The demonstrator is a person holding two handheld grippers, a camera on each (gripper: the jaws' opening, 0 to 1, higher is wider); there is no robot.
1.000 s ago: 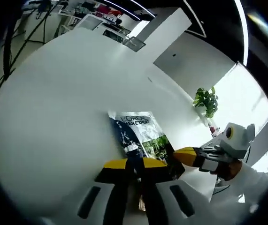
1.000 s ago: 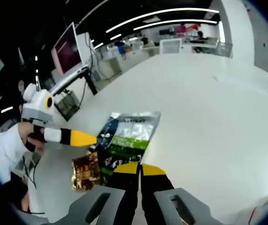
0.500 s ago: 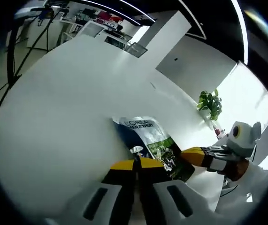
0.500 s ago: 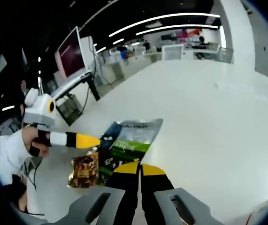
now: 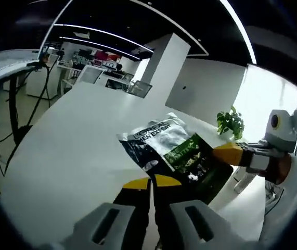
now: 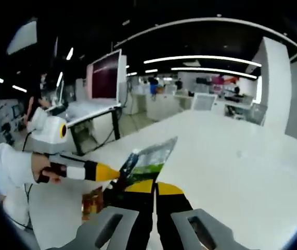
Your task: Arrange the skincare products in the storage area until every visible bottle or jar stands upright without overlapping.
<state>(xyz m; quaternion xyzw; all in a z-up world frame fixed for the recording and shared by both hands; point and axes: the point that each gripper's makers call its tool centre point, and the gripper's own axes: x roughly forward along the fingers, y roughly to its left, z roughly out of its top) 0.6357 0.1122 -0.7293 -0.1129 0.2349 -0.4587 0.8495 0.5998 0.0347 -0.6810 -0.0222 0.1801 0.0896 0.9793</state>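
White and wide, the table (image 5: pixel 70 135) is lying under ceiling light strips in an open office, with a potted plant (image 5: pixel 230 124) standing beyond its far edge. A flat skincare pouch (image 5: pixel 171 153) is being held above the table, its silver top reading "L'OREAL MEN EXPERT" over a dark blue and green print; in the right gripper view the pouch (image 6: pixel 145 161) is showing edge-on and tilted. The left gripper (image 5: pixel 152 183) is showing its yellow-tipped jaws pressed together at the pouch's near edge, seemingly pinching it. The right gripper (image 6: pixel 155 187) is likewise showing its jaws closed against the pouch's lower end, and its yellow tip (image 5: pixel 229 154) is reaching the pouch's right side in the left gripper view. A small gold-brown packet (image 6: pixel 92 204) is lying on the table just beside the pouch, below the left gripper's tip (image 6: pixel 106 172).
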